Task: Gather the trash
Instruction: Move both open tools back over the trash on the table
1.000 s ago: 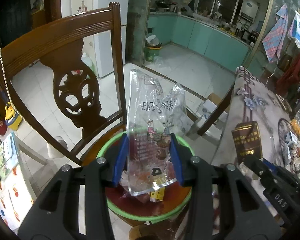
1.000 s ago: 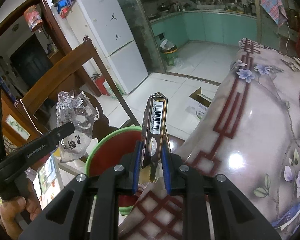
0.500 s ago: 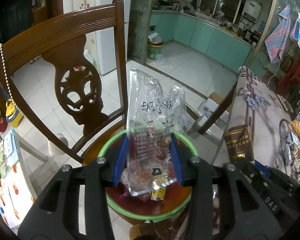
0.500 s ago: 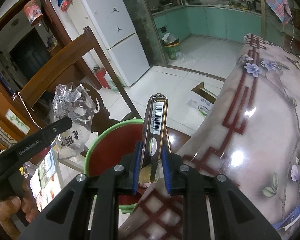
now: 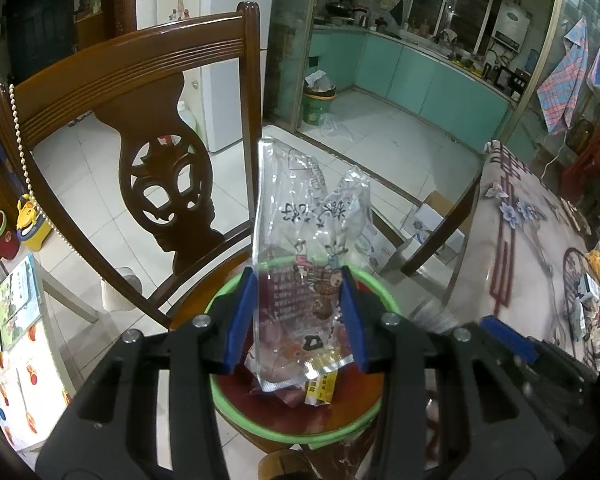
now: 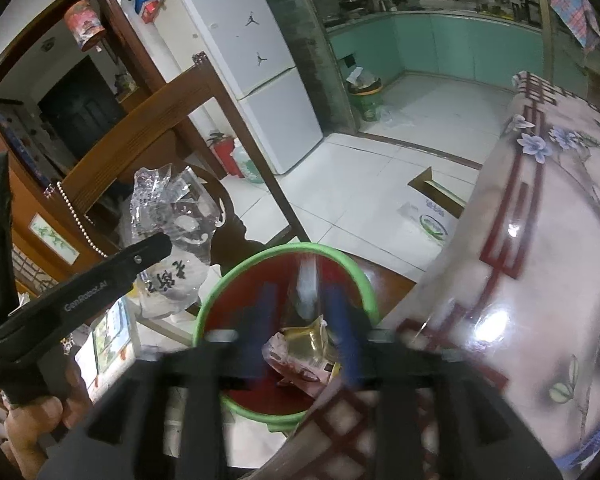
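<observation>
Trash, left wrist view: a clear plastic wrapper stands upright between the blue pads of the left gripper, which is closed on its lower half, directly above the green-rimmed red bin. Several small packets already lie in the bin. The bin sits on the seat of a wooden chair, with the table edge close on the right. Risk: the wrapper is light and tall, so on release it may cling to a pad, or tip sideways and fall outside the rim onto the seat or floor.

Right wrist view: the right gripper is motion-blurred above the same bin; its blue pads stand apart, and a blurred box hangs between them without evident contact, apparently dropping, so the gripper reads as open. A gold and pink packet lies below. The left gripper holds the wrapper at left, outside the rim from this angle. Risk: the box may strike the rim or the table edge and bounce out, or the two grippers may collide over the narrow opening.
</observation>
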The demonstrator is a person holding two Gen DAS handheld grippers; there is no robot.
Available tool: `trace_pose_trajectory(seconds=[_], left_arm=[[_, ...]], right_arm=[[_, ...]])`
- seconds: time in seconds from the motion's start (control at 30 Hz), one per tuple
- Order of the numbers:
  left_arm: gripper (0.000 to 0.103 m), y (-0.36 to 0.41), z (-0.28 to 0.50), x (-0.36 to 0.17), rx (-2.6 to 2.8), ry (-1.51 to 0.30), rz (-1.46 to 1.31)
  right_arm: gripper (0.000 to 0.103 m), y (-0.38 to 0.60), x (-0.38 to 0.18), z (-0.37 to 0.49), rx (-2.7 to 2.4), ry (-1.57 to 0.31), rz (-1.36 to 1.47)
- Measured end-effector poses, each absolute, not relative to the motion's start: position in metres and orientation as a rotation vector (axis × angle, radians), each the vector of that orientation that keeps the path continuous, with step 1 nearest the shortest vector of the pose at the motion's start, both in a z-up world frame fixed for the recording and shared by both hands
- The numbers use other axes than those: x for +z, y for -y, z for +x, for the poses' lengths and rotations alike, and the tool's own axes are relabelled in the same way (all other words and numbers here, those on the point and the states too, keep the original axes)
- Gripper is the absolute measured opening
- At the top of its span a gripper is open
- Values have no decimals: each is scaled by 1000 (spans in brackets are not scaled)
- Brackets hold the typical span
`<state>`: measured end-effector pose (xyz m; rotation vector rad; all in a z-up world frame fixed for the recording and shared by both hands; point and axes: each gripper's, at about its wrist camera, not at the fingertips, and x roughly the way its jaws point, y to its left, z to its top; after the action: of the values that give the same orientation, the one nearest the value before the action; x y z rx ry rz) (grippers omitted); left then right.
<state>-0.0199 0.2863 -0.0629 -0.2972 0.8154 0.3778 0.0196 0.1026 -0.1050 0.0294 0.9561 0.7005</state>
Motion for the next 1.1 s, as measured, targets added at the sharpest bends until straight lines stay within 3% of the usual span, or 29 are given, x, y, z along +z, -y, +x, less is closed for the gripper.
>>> trace_pose_trajectory(seconds=[0.03,0.47,1.1], left_arm=[[41,-287,-20,-63,379,-816,-299],[71,-268,-13,-58,365,-805,-266],[83,-106,26,-48,61,-825,-109]], right_arm=[[71,-101,-103,18,693,-942,33],[70,-4,-77,4,581,-915,62],[88,186,-27,-14,257,-861,-37]])
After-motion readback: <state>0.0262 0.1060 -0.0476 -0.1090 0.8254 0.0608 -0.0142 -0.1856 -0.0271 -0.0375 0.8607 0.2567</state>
